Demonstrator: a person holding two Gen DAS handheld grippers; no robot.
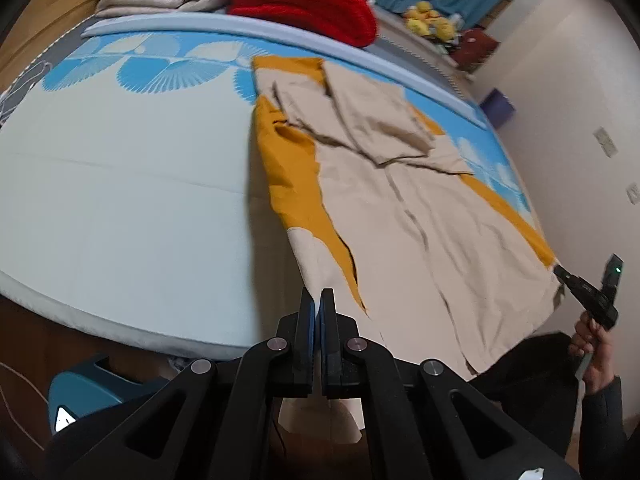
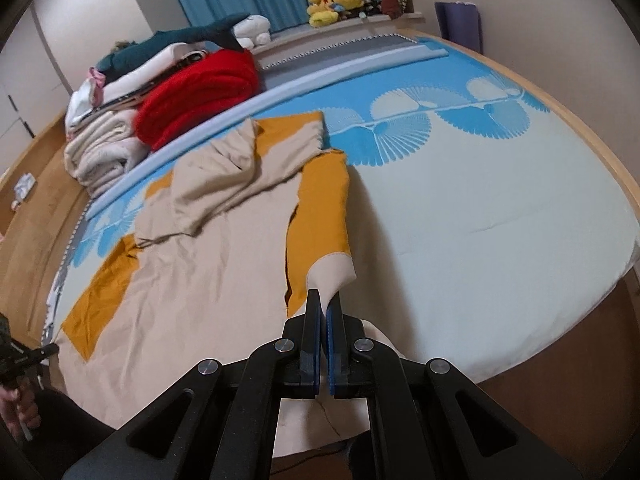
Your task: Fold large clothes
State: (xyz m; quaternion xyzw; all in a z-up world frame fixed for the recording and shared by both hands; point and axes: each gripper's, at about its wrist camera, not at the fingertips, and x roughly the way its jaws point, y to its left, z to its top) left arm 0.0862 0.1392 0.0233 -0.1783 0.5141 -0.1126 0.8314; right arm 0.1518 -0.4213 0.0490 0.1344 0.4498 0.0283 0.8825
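In the left wrist view the left gripper (image 1: 317, 300) is pinching a near corner of the beige and mustard garment (image 1: 420, 216), running long toward the upper right, while in the right wrist view the right gripper (image 2: 325, 304) is clamping the other near corner, the cloth (image 2: 200, 248) lying toward the upper left on the bed (image 2: 480, 220)

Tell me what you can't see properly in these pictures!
- Left wrist view: the left tongs hide the near hem of the beige and orange garment.
- Right wrist view: the picture's left edge cuts off the person's left hand.
- Right wrist view: the yellow plush toys are too small to tell apart.
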